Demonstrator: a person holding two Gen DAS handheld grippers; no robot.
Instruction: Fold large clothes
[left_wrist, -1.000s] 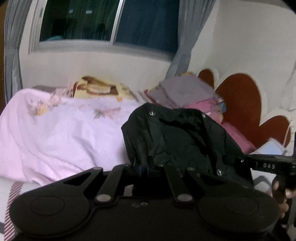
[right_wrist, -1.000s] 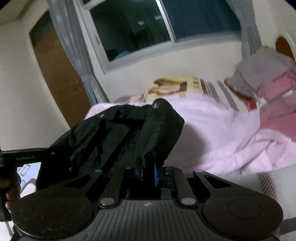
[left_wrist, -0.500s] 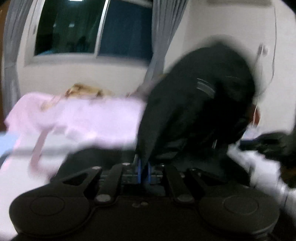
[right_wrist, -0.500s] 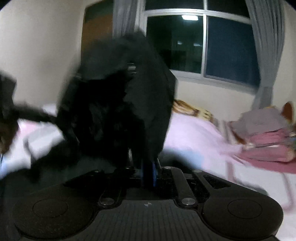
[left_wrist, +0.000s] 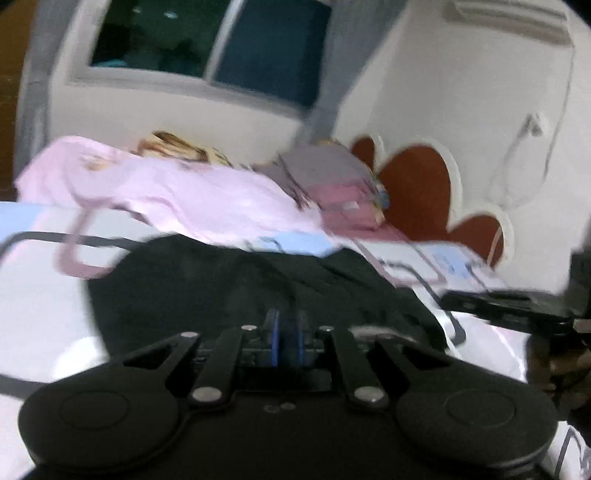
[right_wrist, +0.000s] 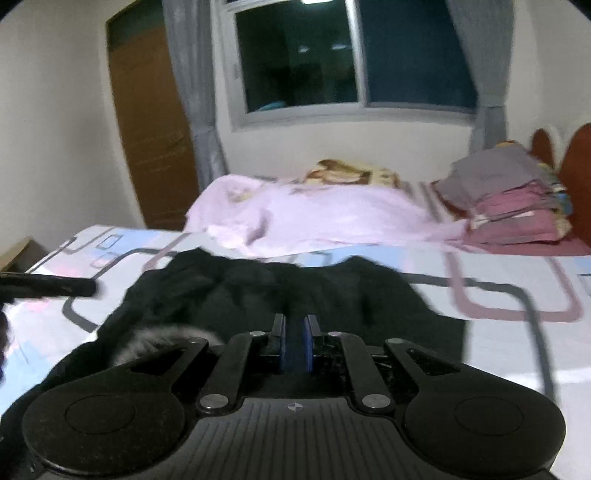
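A large black garment (left_wrist: 229, 288) lies spread over the patterned bedsheet (left_wrist: 40, 306), right in front of my left gripper (left_wrist: 287, 322). That gripper's blue pads stand almost together at the garment's near edge, pinching the cloth. In the right wrist view the same black garment (right_wrist: 332, 295) stretches away from my right gripper (right_wrist: 294, 328), whose pads are also nearly together on the near hem. A grey fuzzy trim (right_wrist: 166, 339) shows at the edge between the two grips. The picture is blurred, so the folds at the pads are hard to read.
A crumpled pink blanket (right_wrist: 314, 218) lies across the far side of the bed. A stack of folded clothes (right_wrist: 513, 199) sits by the red-brown headboard (left_wrist: 417, 192). A window (right_wrist: 351, 55), grey curtains and a brown door (right_wrist: 147, 122) stand behind. A hand (left_wrist: 554, 354) shows at the right edge.
The black garment, swung up in the air half a second ago, has come down and now lies spread on the bed. Both grippers moved with it, still pinched on its edge.
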